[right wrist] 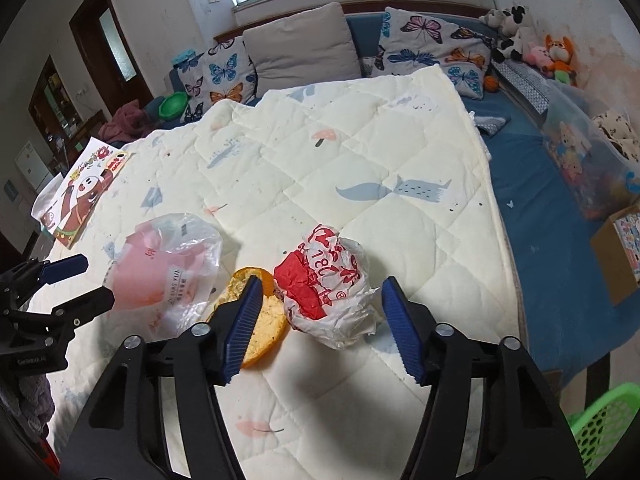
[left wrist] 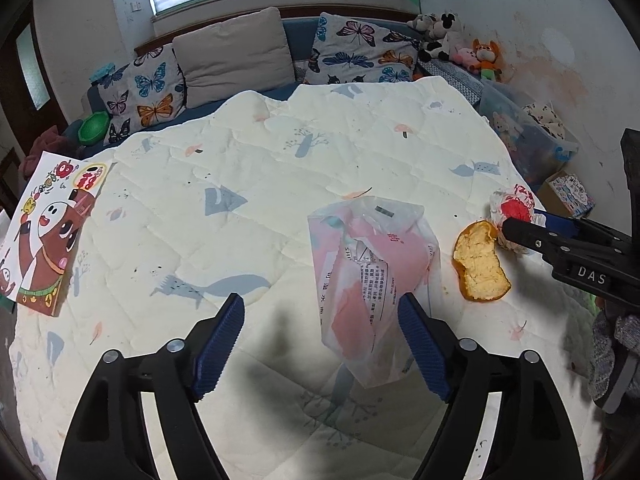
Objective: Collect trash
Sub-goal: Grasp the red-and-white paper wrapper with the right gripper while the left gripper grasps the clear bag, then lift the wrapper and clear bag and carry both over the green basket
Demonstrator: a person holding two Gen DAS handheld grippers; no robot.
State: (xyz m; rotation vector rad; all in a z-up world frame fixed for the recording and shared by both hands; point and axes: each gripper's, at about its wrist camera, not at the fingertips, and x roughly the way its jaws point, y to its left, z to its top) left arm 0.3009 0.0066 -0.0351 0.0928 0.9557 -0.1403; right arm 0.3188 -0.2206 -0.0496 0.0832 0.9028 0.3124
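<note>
Work surface: cream quilted blanket with printed whales and mushrooms, spread flat. Three trash items lie on it in a row. Left wrist view: left gripper has its jaws spread wide apart and holds nothing; the translucent pink-and-white plastic bag lies crumpled on the blanket, running from between the fingers up toward 12 o'clock, closer to the right pad than to the left one. Whether that pad touches the bag I cannot tell. At 3 o'clock of the bag, just beside it, lies a bitten piece of bread, cut face up. The right gripper enters this view from 3 o'clock, its fingertips at the crumpled red-and-white paper wrapper, which sits at 1 o'clock of the bread. Right wrist view: right gripper jaws also wide apart, straddling the wrapper; the left pad overlaps the bread in the picture and the right pad stands apart from the wrapper. Wrapper and bread look to be touching. The bag lies at 9 o'clock of the bread, and the left gripper shows at the frame's 9 o'clock edge, fingers parted beside it. A cartoon picture book rests at the blanket's left edge. A green plastic basket shows at 4 o'clock in the right wrist view.
</note>
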